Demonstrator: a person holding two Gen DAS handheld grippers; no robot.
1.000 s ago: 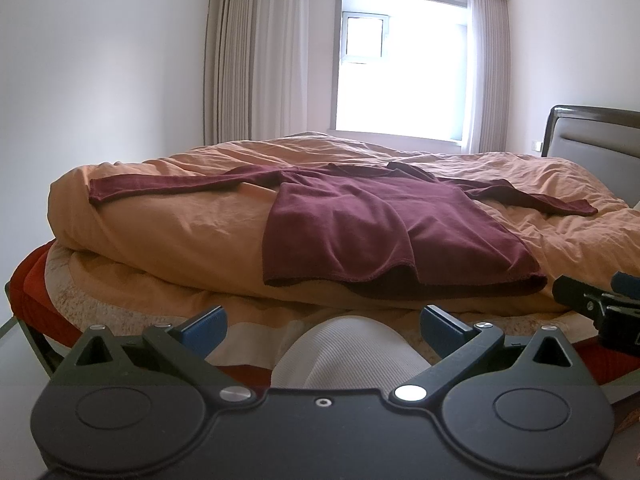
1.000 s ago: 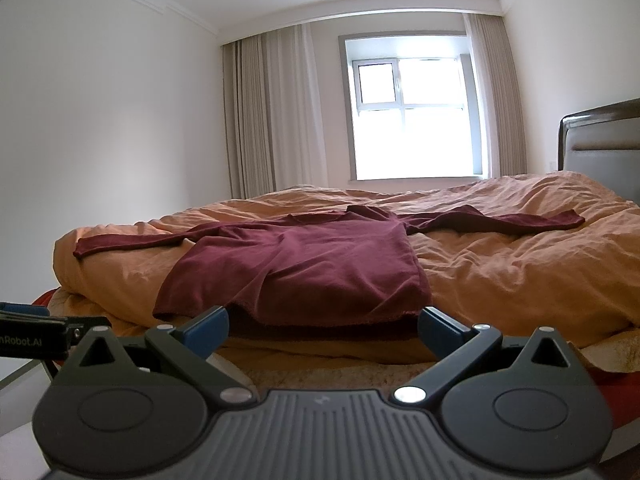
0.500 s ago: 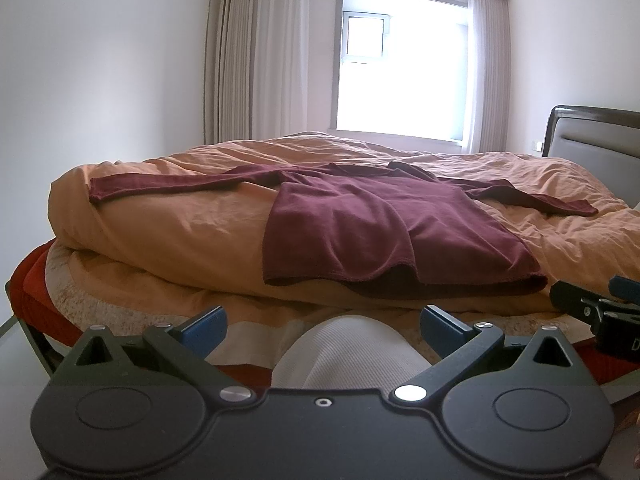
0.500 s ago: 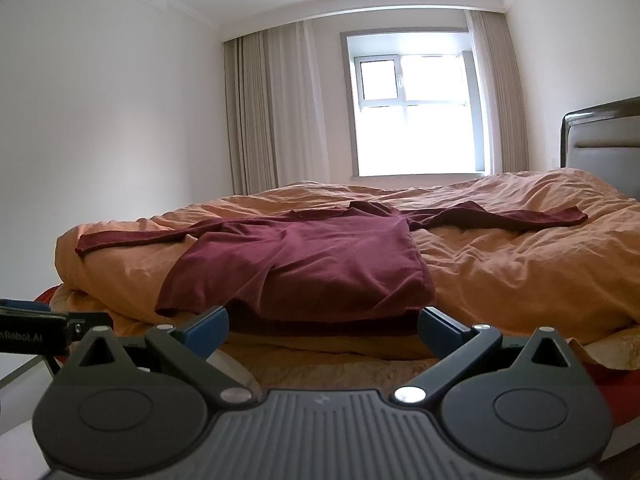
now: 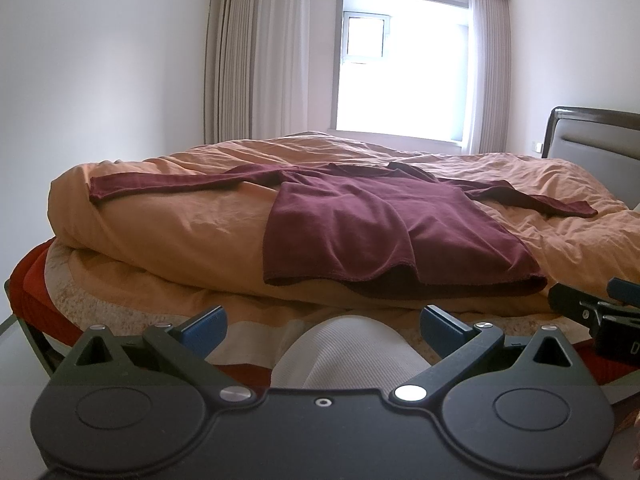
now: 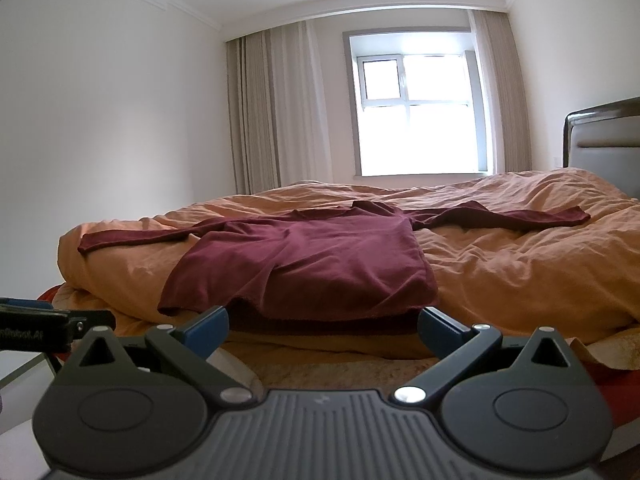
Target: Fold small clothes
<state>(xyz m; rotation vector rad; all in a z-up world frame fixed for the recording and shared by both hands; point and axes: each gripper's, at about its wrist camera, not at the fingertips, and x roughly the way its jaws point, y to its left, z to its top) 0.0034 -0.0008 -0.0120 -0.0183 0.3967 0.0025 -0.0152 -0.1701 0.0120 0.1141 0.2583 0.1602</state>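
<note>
Nearest the left wrist camera, the left gripper [image 5: 323,322] holds its blue-tipped fingers spread wide with nothing between them, above a person's knee [image 5: 352,354] in pale ribbed fabric. The right gripper [image 6: 323,322] is likewise spread and empty, level with the edge of the bed. Beyond both, a maroon long-sleeved top [image 5: 384,232] lies flat on the rumpled orange duvet [image 5: 168,232], hem toward the cameras and both sleeves stretched outward. Farther back stand a padded headboard [image 5: 596,140] at right, beige curtains [image 6: 272,112] and a bright window [image 6: 420,108].
</note>
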